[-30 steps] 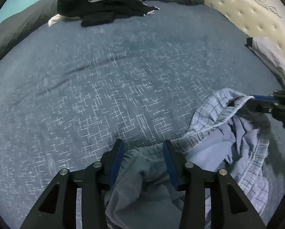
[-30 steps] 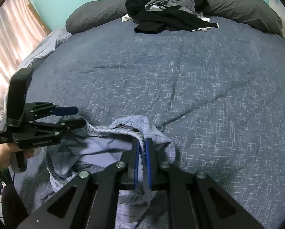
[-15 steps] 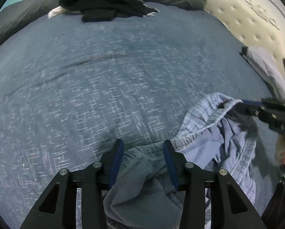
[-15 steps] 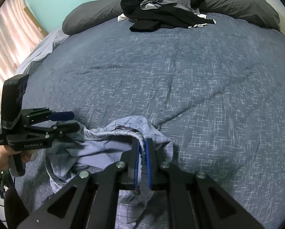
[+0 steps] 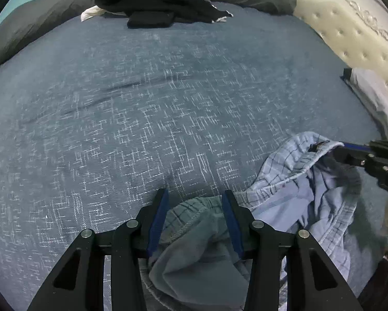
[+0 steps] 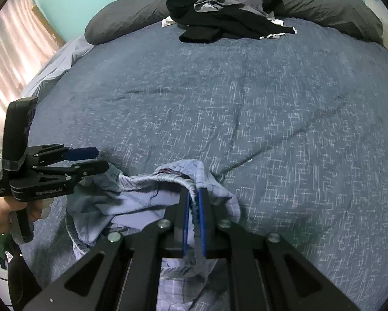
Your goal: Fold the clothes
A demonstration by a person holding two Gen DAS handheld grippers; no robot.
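Blue patterned bed (image 5: pixel 168 103): I keep my right claw (image 6: pixel 193 202) pinched on the checked shorts (image 6: pixel 131 197) waistband; my left claw (image 5: pixel 192 207) stands half-open around bunched cloth, ready to spread it flat.

Embossed lettering on left gripper (image 6: pixel 90 159) body, too blurred to read.
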